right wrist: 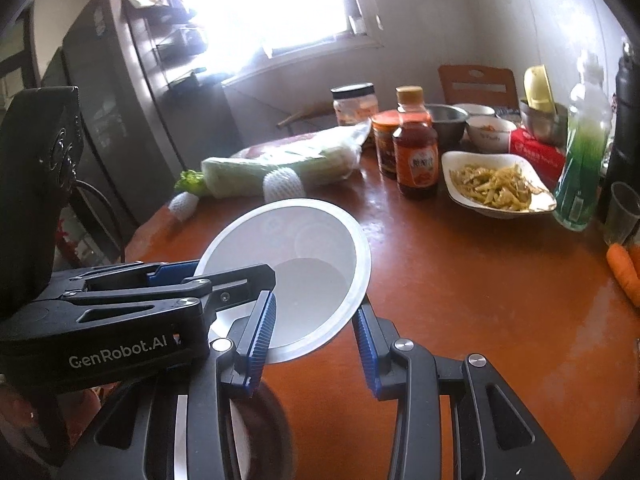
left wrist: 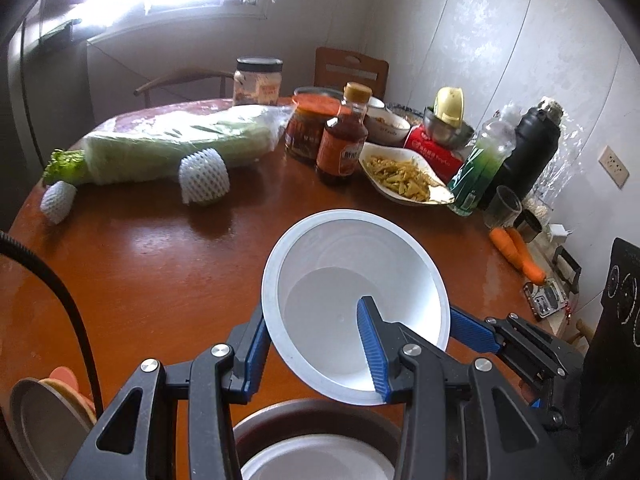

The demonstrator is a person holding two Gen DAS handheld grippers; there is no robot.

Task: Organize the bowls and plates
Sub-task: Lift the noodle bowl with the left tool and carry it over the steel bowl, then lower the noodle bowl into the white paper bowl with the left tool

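A white bowl [left wrist: 352, 280] hangs tilted above the brown table [left wrist: 160, 272], held from two sides. My left gripper [left wrist: 312, 312] is shut on its near wall, one blue pad inside and one outside. My right gripper [left wrist: 472, 328] reaches in from the right and clamps the bowl's right rim. In the right wrist view the white bowl [right wrist: 296, 264] sits between the fingers of my right gripper [right wrist: 314, 304], while my left gripper [right wrist: 224, 276] pinches its left rim. Under the bowl stands a dark brown bowl [left wrist: 280, 420] with a white dish [left wrist: 316, 464] inside.
A grey plate [left wrist: 44, 428] and orange dishes [left wrist: 66, 378] lie at the near left. Wrapped cabbage [left wrist: 172, 144], foam-netted fruit [left wrist: 204, 176], a sauce bottle [left wrist: 342, 140], jars, a dish of food [left wrist: 404, 178], a green bottle [left wrist: 480, 164], a black flask [left wrist: 528, 152] and carrots [left wrist: 516, 252] crowd the far side.
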